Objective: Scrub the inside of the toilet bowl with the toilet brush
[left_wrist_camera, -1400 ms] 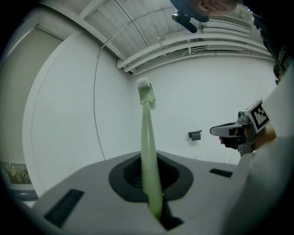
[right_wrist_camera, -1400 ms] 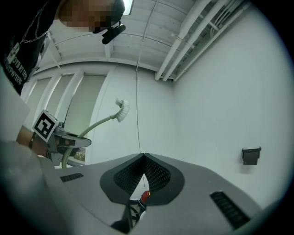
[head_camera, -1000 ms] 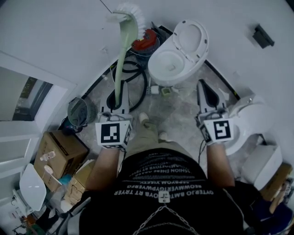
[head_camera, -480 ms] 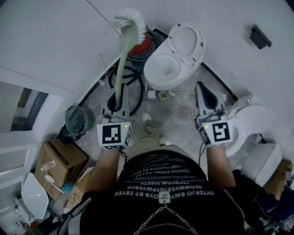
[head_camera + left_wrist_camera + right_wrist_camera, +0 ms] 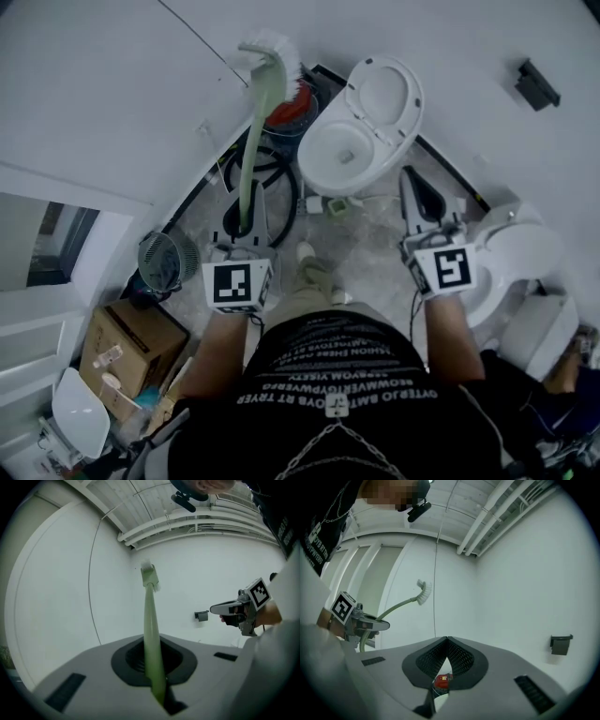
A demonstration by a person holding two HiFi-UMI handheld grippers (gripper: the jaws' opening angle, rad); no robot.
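Observation:
The white toilet bowl (image 5: 342, 150) stands with its lid (image 5: 384, 89) up at the far middle of the floor. The toilet brush has a pale green handle (image 5: 249, 141) and a white bristle head (image 5: 274, 47) pointing up and away, left of the bowl and outside it. My left gripper (image 5: 244, 202) is shut on the handle's lower end (image 5: 152, 644), with the brush head (image 5: 149, 576) high against the wall. My right gripper (image 5: 412, 187) hovers to the right of the bowl, shut and holding nothing (image 5: 446, 641). The right gripper view shows the brush head (image 5: 423, 592) from the side.
A red-topped bucket (image 5: 295, 89) sits behind the brush, and a black hose (image 5: 281, 183) coils on the floor left of the toilet. A small fan (image 5: 161, 261) and a cardboard box (image 5: 127, 337) stand at the left. Another white fixture (image 5: 516, 253) is at the right; a dark holder (image 5: 536, 86) hangs on the wall.
The brush stays gripped and upright in my left gripper, its head now slightly higher and further right in view. The right gripper has barely moved.

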